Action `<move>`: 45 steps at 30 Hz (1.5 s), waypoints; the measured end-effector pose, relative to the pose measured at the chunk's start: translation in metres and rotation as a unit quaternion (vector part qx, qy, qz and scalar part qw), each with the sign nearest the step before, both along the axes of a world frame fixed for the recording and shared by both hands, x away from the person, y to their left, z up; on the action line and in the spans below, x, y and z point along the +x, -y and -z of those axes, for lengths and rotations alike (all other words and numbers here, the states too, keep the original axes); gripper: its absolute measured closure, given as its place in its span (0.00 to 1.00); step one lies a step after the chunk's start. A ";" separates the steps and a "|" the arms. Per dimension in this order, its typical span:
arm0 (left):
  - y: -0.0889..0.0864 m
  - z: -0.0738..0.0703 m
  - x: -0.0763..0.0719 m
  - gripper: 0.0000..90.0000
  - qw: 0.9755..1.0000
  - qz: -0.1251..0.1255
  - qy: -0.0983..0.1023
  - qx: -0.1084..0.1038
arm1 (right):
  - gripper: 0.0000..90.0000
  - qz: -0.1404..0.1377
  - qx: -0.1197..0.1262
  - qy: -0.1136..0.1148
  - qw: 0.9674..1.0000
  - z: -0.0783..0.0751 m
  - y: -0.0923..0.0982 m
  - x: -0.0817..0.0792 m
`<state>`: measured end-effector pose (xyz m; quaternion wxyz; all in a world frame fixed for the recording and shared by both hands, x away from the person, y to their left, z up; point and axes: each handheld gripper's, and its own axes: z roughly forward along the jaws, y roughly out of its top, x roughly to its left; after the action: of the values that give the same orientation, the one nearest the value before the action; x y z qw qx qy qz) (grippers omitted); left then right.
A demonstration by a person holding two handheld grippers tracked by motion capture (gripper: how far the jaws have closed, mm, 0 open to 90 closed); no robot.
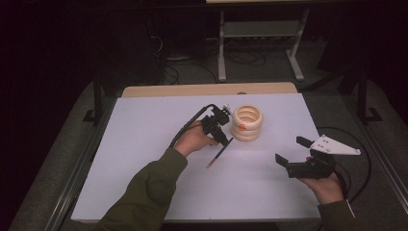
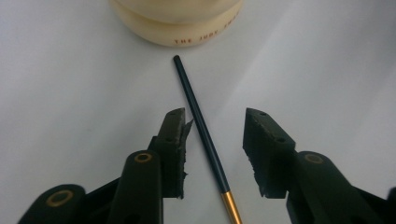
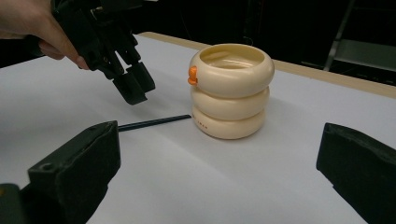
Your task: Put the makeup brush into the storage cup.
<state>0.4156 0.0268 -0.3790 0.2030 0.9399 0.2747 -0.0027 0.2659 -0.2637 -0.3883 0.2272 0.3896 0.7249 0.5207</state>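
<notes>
A thin dark pencil (image 1: 220,153) with a gold-coloured end lies flat on the white table, its tip pointing at a cream holder (image 1: 247,122) shaped like three stacked rings with a small orange knob (image 3: 193,74). My left gripper (image 1: 225,139) hangs tilted over the pencil (image 2: 201,123), open, one jaw on each side. The pads do not press on it, though the left pad stands very close. The holder (image 2: 177,21) sits just beyond the pencil's tip. My right gripper (image 1: 292,150) rests at the right of the table, open wide with nothing between its jaws, facing the holder (image 3: 231,91).
The white sheet (image 1: 144,159) covers the table, and a wooden strip (image 1: 207,89) runs along the far edge. A black cable (image 1: 358,154) loops past the right edge. A metal frame (image 1: 260,43) stands on the dark floor behind.
</notes>
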 end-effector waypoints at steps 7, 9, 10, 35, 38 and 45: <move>-0.001 0.008 0.000 0.72 1.000 0.003 -0.016 0.016 | 0.00 0.000 -0.001 0.001 1.000 0.000 -0.001 0.000; -0.002 0.010 0.000 0.74 1.000 0.005 -0.018 0.019 | 0.00 0.001 0.000 -0.001 1.000 0.000 -0.001 0.000; -0.003 0.011 -0.001 0.75 1.000 0.003 -0.020 0.020 | 0.00 0.001 0.000 -0.001 1.000 0.000 -0.001 0.000; -0.003 0.029 -0.010 0.84 0.998 0.018 -0.043 0.049 | 0.00 0.002 -0.001 0.002 1.000 0.000 0.000 0.000; -0.002 0.033 -0.010 0.84 0.997 0.020 -0.045 0.055 | 0.00 0.002 -0.001 0.002 1.000 0.000 0.000 0.001; -0.001 0.035 -0.011 0.85 0.997 0.025 -0.050 0.062 | 0.00 0.003 0.000 0.002 1.000 0.000 0.000 0.001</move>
<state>0.4045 0.0274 -0.4144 0.1304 0.9559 0.2604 -0.0379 0.2665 -0.2635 -0.3881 0.2302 0.3908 0.7235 0.5205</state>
